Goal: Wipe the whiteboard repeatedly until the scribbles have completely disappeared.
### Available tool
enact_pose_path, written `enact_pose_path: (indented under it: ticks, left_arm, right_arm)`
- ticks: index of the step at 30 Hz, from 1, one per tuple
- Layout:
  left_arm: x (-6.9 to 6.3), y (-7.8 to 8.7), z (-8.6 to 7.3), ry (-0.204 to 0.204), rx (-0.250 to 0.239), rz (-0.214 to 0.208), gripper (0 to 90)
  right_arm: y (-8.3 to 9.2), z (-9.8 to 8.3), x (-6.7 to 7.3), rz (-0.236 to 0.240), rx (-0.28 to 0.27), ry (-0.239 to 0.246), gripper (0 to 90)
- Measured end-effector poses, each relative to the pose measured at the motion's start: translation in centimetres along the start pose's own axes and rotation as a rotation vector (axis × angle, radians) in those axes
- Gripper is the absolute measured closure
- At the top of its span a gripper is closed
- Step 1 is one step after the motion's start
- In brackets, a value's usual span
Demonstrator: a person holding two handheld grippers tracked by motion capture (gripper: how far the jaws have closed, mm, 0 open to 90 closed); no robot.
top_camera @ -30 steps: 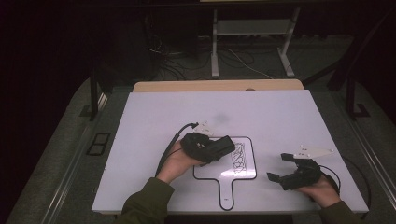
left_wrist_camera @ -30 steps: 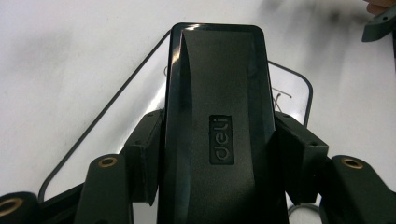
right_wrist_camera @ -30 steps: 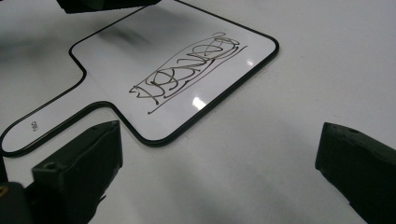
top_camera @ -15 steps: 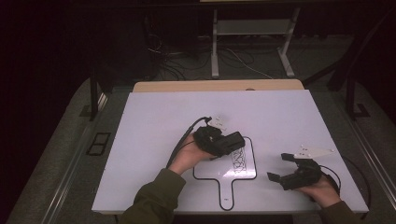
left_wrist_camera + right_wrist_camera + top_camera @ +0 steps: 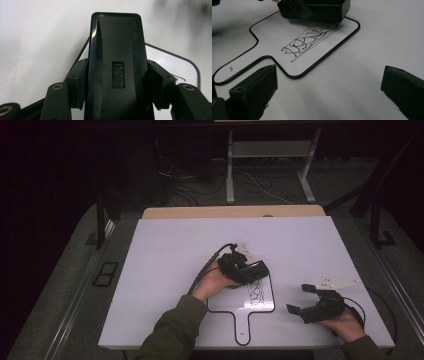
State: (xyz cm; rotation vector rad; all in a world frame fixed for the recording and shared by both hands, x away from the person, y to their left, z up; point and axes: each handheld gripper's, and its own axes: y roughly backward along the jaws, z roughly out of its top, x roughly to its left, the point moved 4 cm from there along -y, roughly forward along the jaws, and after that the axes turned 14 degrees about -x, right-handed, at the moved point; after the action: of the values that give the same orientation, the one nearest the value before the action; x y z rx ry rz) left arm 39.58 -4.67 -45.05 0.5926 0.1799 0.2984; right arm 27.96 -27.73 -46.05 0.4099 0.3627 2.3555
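A small paddle-shaped whiteboard [image 5: 231, 303] lies flat on the white table, with a black scribble [image 5: 256, 292] on its right half. My left gripper [image 5: 248, 269] is shut on a black "deli" eraser [image 5: 256, 268], which sits at the board's far edge just above the scribble. In the left gripper view the eraser [image 5: 116, 67] is clamped between both jaws. My right gripper [image 5: 298, 298] rests open near the table's front right, apart from the board. In the right gripper view the scribble [image 5: 309, 41], board [image 5: 274, 53] and eraser [image 5: 324, 8] lie ahead of the open jaws.
The white tabletop [image 5: 165, 250] is bare to the left and at the back. A wooden strip [image 5: 230, 212] runs along its far edge. Beyond it are floor cables [image 5: 260, 182] and a metal stand [image 5: 230, 170]. A black cable [image 5: 210, 265] trails from the left gripper.
My left gripper has carried the eraser to the right and slightly away from me, up to the far edge of the board. The right gripper has stayed in place.
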Motion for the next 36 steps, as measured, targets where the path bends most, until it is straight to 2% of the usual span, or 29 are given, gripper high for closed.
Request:
enact_pose_path:
  ticks: [5,7,8,9,11,12,13,15,16,17,18,19,20,21,22,23,24,26,27,28,29,30,31,32,36]
  left_arm:
    - [0.5,-1.0,0.4,-0.035,0.031,0.003,39.3]
    - [0.7,-1.3,0.5,-0.031,0.031,0.009,39.4]
    - [0.7,-1.6,0.6,-0.013,0.013,0.018,39.4]
    - [1.0,-1.6,0.6,-0.040,0.042,0.009,39.4]
    - [1.2,-2.0,0.7,-0.018,0.021,0.024,39.3]
    - [1.5,-1.9,0.7,-0.043,0.050,0.017,39.4]
    - [1.5,-2.2,0.7,-0.020,0.031,0.027,39.4]
    - [1.9,-2.4,0.6,-0.029,0.042,0.027,39.4]
    - [1.9,-2.6,0.5,-0.011,0.029,0.038,39.3]
    - [2.1,-2.7,0.4,-0.021,0.036,0.043,39.4]
    - [2.3,-2.6,0.4,-0.044,0.062,0.037,39.4]
    - [2.4,-2.6,0.2,-0.044,0.067,0.035,39.4]
    - [2.2,-2.7,0.2,-0.024,0.048,0.039,39.3]
    - [2.4,-2.6,0.2,-0.043,0.065,0.035,39.3]
    - [2.3,-2.7,0.2,-0.040,0.059,0.040,39.4]
    - [2.0,-2.9,0.2,-0.021,0.037,0.051,39.3]
    - [2.1,-2.7,0.2,-0.047,0.068,0.047,39.4]
    - [2.0,-2.9,0.3,-0.058,0.050,0.057,39.4]
    - [2.2,-2.7,0.3,-0.091,0.085,0.047,39.4]
    - [1.7,-2.9,0.3,-0.037,0.051,0.059,39.4]
    - [1.7,-3.0,0.3,-0.035,0.050,0.059,39.4]
    - [1.8,-2.8,0.3,-0.067,0.074,0.049,39.4]
    - [1.7,-2.9,0.3,-0.064,0.064,0.050,39.4]
    - [1.7,-2.9,0.3,-0.084,0.078,0.043,39.4]
    - [1.0,-3.1,0.4,-0.078,0.078,0.031,39.4]
  right_arm:
    - [0.0,0.0,0.0,0.002,-0.003,-0.002,0.0]
    - [0.1,0.0,0.0,0.001,-0.003,-0.003,0.0]
    - [0.1,0.0,0.0,0.001,-0.004,-0.004,0.0]
    - [0.1,0.0,0.0,0.001,-0.005,-0.005,0.0]
    - [0.1,0.0,-0.1,0.000,-0.006,-0.004,0.0]
    - [0.1,0.0,-0.1,0.001,-0.006,-0.004,0.0]
    - [0.1,0.0,-0.1,0.001,-0.006,-0.004,0.0]
    - [0.2,0.0,-0.1,0.001,-0.007,-0.005,0.0]
    - [0.2,0.0,-0.1,0.000,-0.007,-0.006,0.0]
    - [0.2,0.0,-0.1,0.000,-0.007,-0.006,0.0]
    - [0.2,0.0,-0.1,-0.001,-0.007,-0.006,0.0]
    - [0.2,0.0,-0.1,-0.001,-0.007,-0.006,0.0]
    - [0.2,0.0,-0.1,-0.001,-0.008,-0.007,0.0]
    - [0.2,0.0,-0.1,-0.002,-0.008,-0.007,0.0]
    - [0.2,0.0,-0.1,-0.002,-0.007,-0.007,0.0]
    - [0.3,0.0,-0.1,-0.003,-0.007,-0.007,0.0]
    - [0.3,0.0,-0.1,-0.003,-0.007,-0.007,0.0]
    - [0.2,0.0,-0.1,-0.003,-0.007,-0.008,0.0]
    - [0.2,0.0,-0.1,-0.003,-0.006,-0.009,0.0]
    - [0.2,0.0,-0.1,-0.003,-0.006,-0.008,0.0]
    - [0.2,0.0,-0.1,-0.003,-0.005,-0.008,0.0]
    - [0.2,0.0,-0.1,-0.002,-0.004,-0.008,0.0]
    - [0.2,0.0,-0.1,-0.003,-0.004,-0.008,0.0]
    - [0.2,0.0,-0.1,-0.003,-0.004,-0.008,0.0]
    - [0.2,0.0,-0.1,-0.003,-0.006,-0.008,0.0]
